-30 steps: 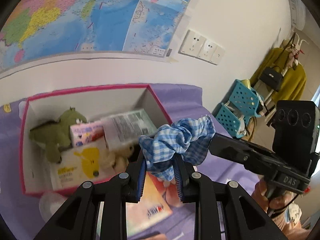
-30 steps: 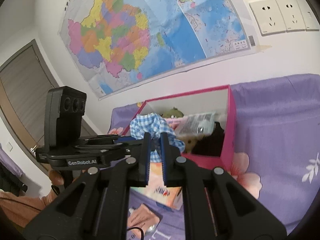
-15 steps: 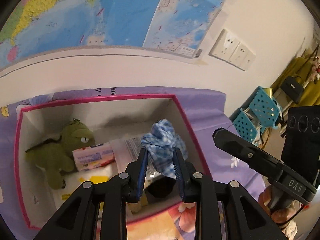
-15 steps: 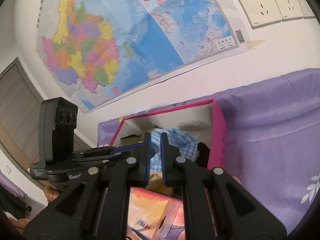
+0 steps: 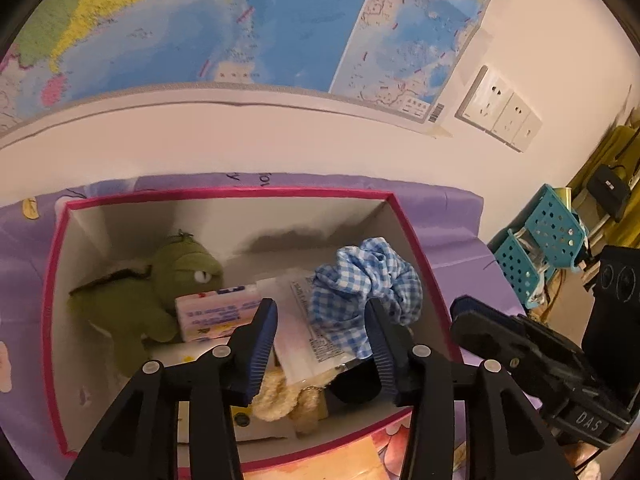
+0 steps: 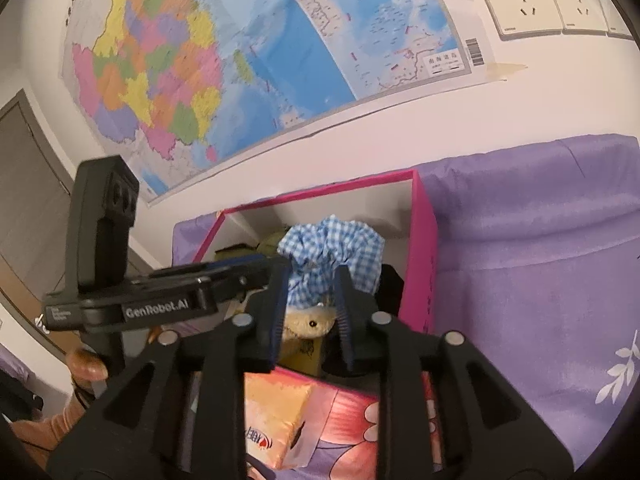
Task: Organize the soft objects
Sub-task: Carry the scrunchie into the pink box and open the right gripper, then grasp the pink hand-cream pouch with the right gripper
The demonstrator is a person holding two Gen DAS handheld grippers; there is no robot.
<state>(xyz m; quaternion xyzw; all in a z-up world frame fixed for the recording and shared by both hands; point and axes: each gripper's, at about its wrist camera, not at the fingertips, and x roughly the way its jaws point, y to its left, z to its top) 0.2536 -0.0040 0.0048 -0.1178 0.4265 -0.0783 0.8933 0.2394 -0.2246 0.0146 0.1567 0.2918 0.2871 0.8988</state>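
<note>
Apparently mid-release, the left gripper point(image 5: 320, 320) gapes wide above the pink box point(image 5: 416, 240), its right finger snagging the gingham scrunchie point(image 5: 368, 276), while the right gripper point(image 6: 310, 304), half open, holds nothing.

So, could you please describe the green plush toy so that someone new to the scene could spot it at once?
Below the wall map, an open pink-rimmed box sits on the purple cover. The green plush toy lies in the box's left part, against a pink-and-white packet. It is the only olive-green thing there, with one white eye and dark trim on its back.
</note>
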